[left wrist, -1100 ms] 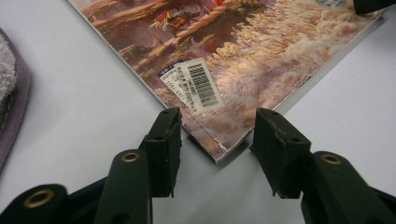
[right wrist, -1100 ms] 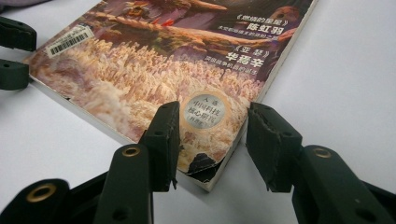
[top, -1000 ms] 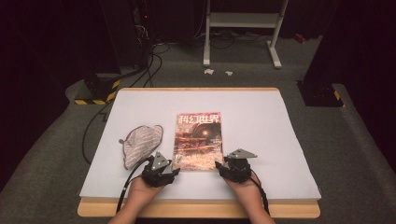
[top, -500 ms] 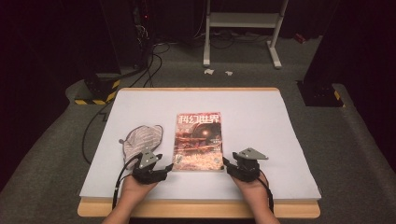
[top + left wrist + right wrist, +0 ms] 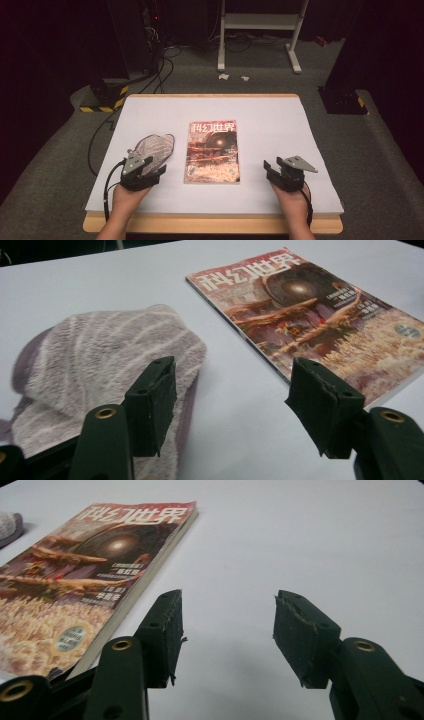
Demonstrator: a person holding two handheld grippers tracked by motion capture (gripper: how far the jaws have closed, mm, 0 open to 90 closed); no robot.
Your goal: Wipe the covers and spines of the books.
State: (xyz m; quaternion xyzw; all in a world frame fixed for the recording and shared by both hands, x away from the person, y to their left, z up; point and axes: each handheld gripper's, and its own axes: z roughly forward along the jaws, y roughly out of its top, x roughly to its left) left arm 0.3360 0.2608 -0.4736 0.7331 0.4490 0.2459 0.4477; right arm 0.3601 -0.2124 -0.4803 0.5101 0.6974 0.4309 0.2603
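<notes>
Between the spread, empty left gripper [image 5: 159, 171] and right gripper [image 5: 270, 171] lies the magazine [image 5: 212, 151], spine running away; both jaws have just been opening.

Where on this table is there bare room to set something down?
Free: the white table beyond the magazine and right of it toward the right gripper. Crowded: the left, where the striped towel lies by the left gripper.

Beyond the white-topped counter [image 5: 280, 125]
Grey carpet floor [image 5: 385, 150], white stand legs [image 5: 295, 45], black cables [image 5: 165, 65], a yellow-black striped block [image 5: 102, 102].
</notes>
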